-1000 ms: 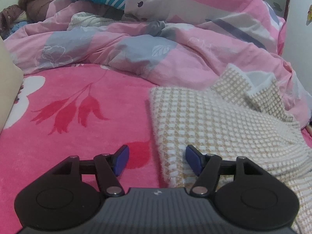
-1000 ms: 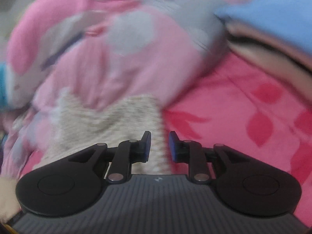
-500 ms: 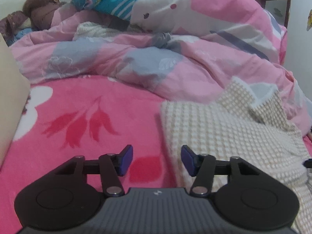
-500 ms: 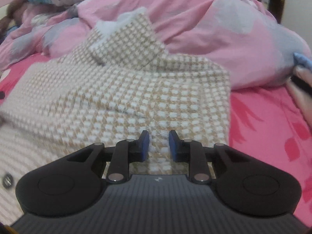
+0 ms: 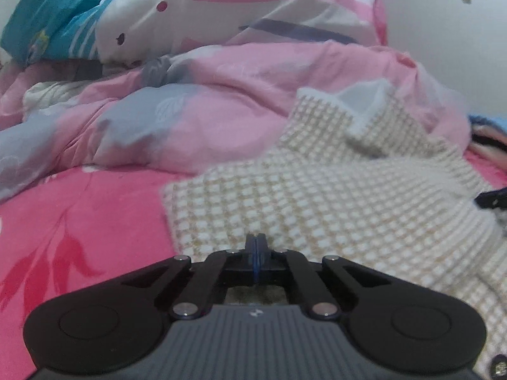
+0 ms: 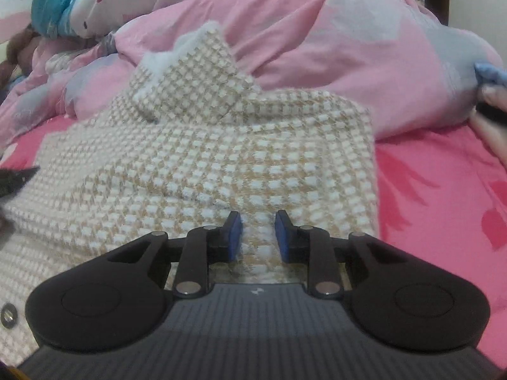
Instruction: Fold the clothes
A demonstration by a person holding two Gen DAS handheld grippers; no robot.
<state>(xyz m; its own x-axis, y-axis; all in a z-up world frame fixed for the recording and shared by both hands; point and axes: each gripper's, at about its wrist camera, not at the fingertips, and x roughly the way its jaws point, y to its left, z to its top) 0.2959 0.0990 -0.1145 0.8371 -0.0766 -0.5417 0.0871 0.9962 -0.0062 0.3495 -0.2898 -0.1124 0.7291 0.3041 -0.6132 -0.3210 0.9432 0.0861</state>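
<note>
Checked knit garment [image 5: 332, 196] on bed: left hand-held gripper [image 5: 257, 247] just clamped closed at its edge, grip unclear; right hand-held gripper [image 6: 258, 234] slightly open over fabric, fold starting.

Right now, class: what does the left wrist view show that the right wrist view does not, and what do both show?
Only the left wrist view: the left gripper with its blue pads pressed together, having just closed, over the checked garment's near left edge; whether cloth is pinched is unclear.

Only the right wrist view: the right gripper, jaws apart with garment cloth between them, a metal snap at the lower left, and fingers at the right edge.

Both: the garment, the pink quilt and the pink flowered bedsheet.
</note>
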